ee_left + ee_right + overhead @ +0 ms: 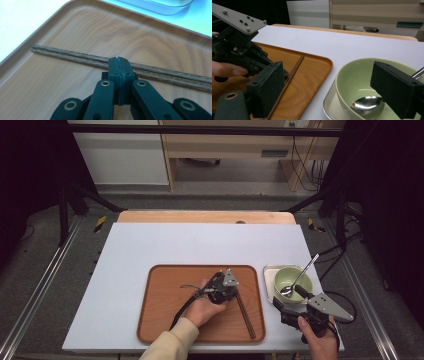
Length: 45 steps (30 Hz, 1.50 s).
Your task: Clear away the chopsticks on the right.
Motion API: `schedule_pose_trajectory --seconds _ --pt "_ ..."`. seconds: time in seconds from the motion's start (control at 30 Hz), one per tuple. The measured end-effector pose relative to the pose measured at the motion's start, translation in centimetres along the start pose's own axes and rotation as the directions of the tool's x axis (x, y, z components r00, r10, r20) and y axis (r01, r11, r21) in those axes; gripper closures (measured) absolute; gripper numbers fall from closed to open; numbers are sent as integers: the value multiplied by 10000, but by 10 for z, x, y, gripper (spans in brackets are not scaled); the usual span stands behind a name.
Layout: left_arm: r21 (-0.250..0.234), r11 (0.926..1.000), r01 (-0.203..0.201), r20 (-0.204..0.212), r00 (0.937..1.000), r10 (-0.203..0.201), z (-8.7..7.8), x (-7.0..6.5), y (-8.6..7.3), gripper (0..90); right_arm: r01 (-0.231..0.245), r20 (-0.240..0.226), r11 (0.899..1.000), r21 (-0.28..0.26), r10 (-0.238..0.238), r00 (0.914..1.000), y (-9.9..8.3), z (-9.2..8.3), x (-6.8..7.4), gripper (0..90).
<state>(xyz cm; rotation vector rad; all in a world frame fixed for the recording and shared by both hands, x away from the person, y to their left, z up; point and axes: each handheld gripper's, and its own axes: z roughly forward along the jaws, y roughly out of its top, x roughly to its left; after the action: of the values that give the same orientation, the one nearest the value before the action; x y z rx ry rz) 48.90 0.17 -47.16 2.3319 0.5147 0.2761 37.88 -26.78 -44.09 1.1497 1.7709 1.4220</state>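
The left claw is black, with a small grey three-cornered plate on top and a thin dark cable trailing from it. Its two jaws are black links with brass-ringed pivots and small screw holes at the tips. A cream sleeve covers the left forearm. The right claw is also black, topped by a larger grey three-cornered plate, with a black cable looping beside it. Its jaws carry thick, rough black pads.
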Motion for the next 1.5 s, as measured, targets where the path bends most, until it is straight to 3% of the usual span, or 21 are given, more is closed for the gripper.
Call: schedule_pose_trajectory --seconds 0.2,0.33,0.87,1.13,1.5 --pt "-27 9994 -353 166 9992 353 5 -10 6 897 -36 -2 10000 18 36 10000 0 0 0 121" --pt "-158 9995 -278 308 9991 282 8 -12 7 897 -115 9 9999 84 115 9999 0 -1 0 122" --pt "-201 9970 -742 804 9939 755 14 -26 14 897 -51 14 10000 81 51 10000 0 0 -1 121" --pt "-192 9957 -910 725 9931 922 13 -28 15 896 -125 22 9999 106 124 9999 0 0 0 122" --pt "-373 9959 -828 602 9946 849 -2 -24 9 897 -57 99 9999 104 55 9999 0 -1 -1 131"
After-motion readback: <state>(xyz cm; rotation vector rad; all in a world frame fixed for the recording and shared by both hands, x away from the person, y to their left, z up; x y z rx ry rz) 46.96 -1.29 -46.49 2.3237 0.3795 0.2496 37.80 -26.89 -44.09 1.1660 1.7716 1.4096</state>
